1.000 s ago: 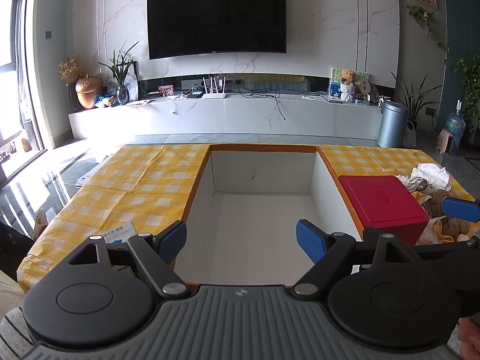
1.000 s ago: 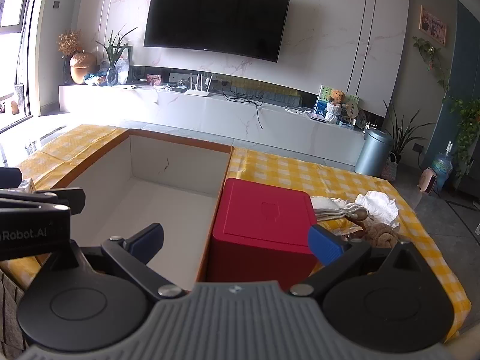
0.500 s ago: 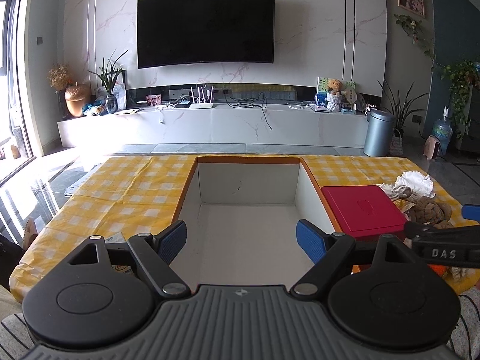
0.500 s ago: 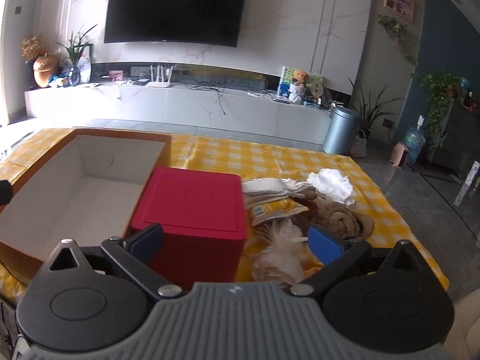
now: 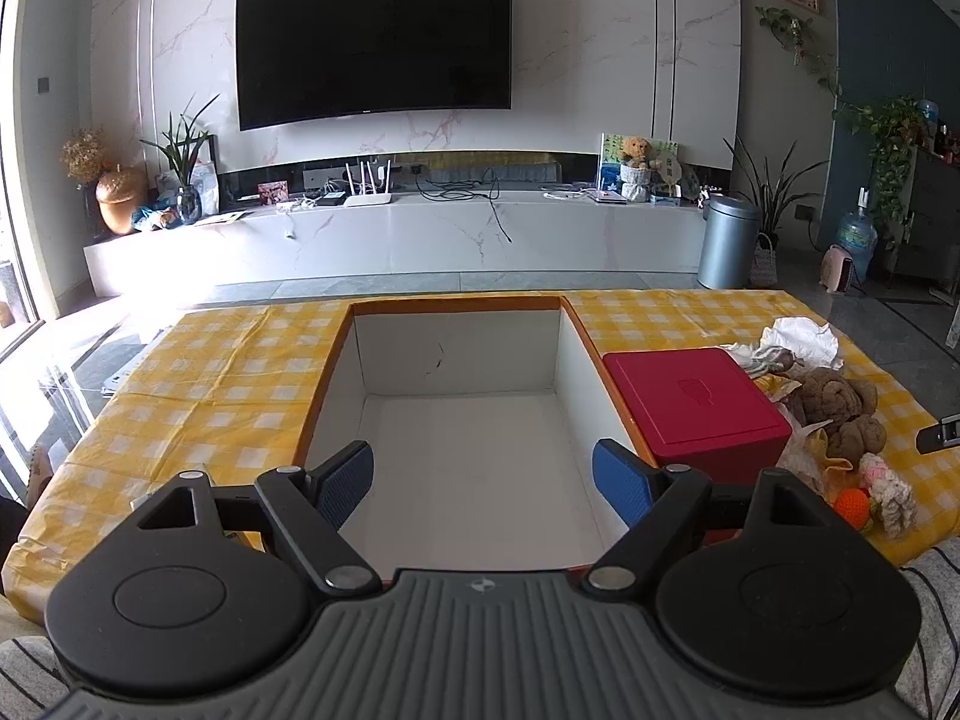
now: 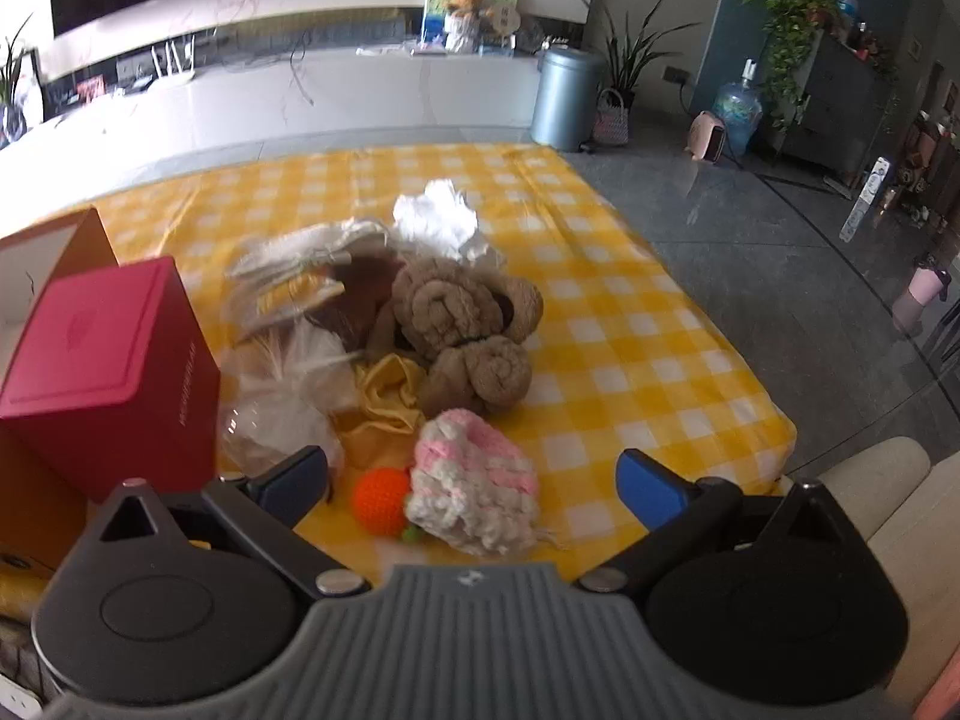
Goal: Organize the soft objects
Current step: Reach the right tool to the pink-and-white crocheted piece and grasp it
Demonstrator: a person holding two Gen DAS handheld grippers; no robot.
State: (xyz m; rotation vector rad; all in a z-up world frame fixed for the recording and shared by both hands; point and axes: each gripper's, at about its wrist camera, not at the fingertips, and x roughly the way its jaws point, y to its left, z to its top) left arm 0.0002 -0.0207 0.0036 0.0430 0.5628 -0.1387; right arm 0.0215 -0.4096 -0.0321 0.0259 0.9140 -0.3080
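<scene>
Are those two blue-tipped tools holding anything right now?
No, nothing is held. The left tool is open over the big empty box, and the right tool is open above the pink-and-white knitted piece, not touching it.

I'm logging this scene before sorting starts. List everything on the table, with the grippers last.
tablecloth: one, yellow and white checks, covers the table
big box: one, orange outside, white inside, open, nothing in it
red box: one, lid on, right of the big box
brown rolled cloths: several, middle of the pile
white crumpled cloth: one, far end of the pile
yellow cloth: one, beside the brown rolls
knitted piece: one, pink and white, nearest
knitted ball: one, orange, left of it
left gripper: blue fingers open, over the big box
right gripper: open, over the knitted piece
</scene>
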